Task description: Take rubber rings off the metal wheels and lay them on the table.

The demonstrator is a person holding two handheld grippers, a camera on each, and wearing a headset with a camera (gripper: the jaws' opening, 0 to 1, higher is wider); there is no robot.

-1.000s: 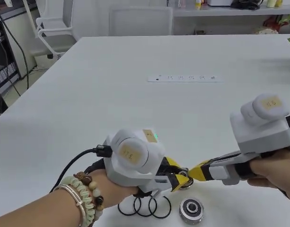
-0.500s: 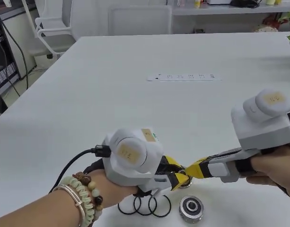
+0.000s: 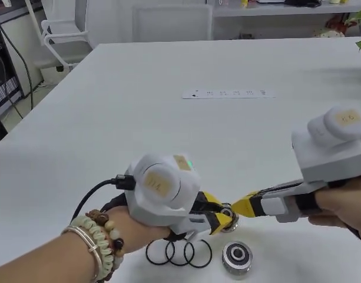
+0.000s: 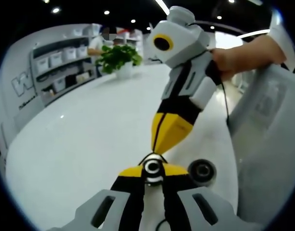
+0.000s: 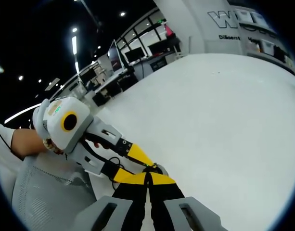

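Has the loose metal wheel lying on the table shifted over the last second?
No. The loose wheel keeps its spot on the table, just right of the laid-out rubber rings.

A white power strip is laid flat on the desk, well towards its far side. White chairs are seen beyond the far edge. In the left gripper view, a leafy potted plant is seen at the desk's far end, with shelves of boxes set against the wall beside it.
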